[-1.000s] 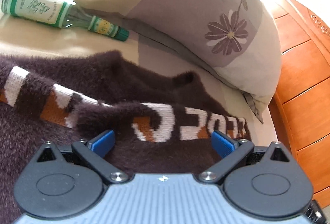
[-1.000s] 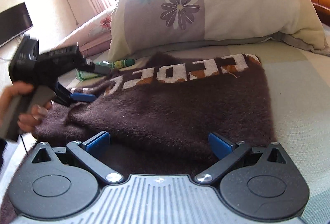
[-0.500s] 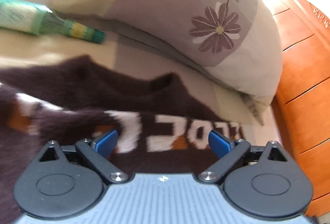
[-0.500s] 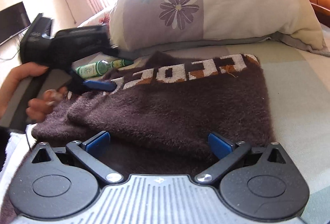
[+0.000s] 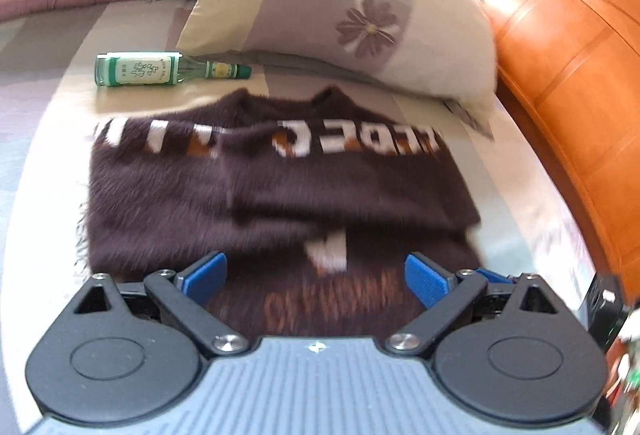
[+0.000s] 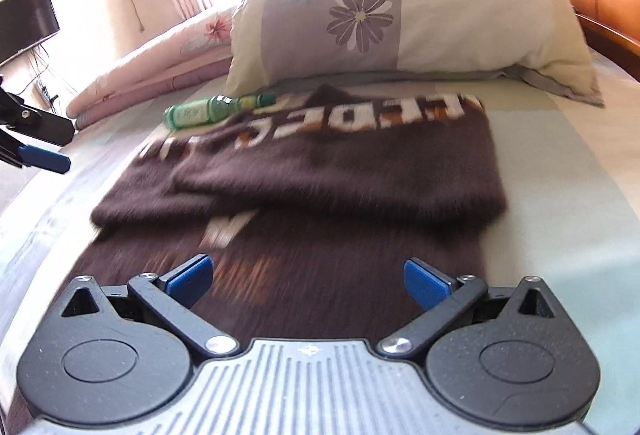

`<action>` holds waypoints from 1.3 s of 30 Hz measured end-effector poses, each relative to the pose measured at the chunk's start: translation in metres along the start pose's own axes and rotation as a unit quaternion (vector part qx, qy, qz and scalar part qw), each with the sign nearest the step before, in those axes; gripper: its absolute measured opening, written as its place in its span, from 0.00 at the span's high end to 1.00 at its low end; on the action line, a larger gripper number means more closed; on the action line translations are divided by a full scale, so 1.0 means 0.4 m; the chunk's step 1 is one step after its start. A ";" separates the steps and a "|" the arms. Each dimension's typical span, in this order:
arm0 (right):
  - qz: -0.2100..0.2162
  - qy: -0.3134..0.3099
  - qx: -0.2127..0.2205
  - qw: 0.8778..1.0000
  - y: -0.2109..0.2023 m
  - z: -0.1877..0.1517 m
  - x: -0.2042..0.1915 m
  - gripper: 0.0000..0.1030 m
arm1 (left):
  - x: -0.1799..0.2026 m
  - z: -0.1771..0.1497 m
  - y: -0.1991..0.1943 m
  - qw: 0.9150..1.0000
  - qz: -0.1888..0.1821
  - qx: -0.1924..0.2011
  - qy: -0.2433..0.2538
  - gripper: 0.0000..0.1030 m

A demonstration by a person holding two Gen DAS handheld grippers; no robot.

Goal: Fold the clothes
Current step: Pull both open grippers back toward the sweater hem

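Note:
A fuzzy dark brown sweater with white and orange letters lies flat on the bed, both sleeves folded across its body. It fills the middle of the right wrist view as well, sweater. My left gripper hovers open above the sweater's near part, nothing between its blue pads. My right gripper is also open and empty over the near hem. In the right wrist view the left gripper's blue fingertip shows at the far left edge, off the sweater.
A green glass bottle lies on the sheet just beyond the sweater's collar. A large flowered pillow sits behind it, with a pink quilt to the left. An orange wooden headboard stands at the right.
Both grippers have pulled back toward the sweater's near end and risen. The left gripper has left the left sleeve, which now lies folded over the body.

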State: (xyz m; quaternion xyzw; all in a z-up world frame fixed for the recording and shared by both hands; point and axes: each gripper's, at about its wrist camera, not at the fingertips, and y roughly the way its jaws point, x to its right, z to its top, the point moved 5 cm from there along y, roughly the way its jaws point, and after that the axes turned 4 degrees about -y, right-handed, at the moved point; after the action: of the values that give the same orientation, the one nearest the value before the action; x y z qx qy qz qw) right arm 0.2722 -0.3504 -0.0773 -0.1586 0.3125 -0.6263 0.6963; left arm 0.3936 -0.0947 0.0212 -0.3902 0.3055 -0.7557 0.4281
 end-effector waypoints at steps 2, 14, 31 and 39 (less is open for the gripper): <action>0.002 0.000 -0.003 1.000 -0.049 -0.050 -0.038 0.00 | 0.000 -0.063 -0.023 1.000 -0.002 0.007 0.020 0.05; -0.015 -0.062 -0.058 0.996 -0.159 -0.215 -0.170 0.00 | 0.001 -0.395 0.048 0.999 -0.032 0.021 0.005 0.05; -0.045 -0.067 -0.081 0.993 -0.230 -0.372 -0.171 0.00 | -0.036 -0.595 -0.022 0.995 -0.062 0.020 0.080 0.01; -0.051 -0.055 -0.089 0.993 -0.257 -0.403 -0.169 0.00 | -0.032 -0.623 -0.047 0.996 -0.045 0.010 0.077 0.01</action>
State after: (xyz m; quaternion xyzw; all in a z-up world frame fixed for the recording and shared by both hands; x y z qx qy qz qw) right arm 0.0892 -0.2743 -0.1199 -0.2698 0.3195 -0.6208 0.6632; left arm 0.1781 -0.0433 -0.0947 -0.3395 0.3124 -0.8050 0.3730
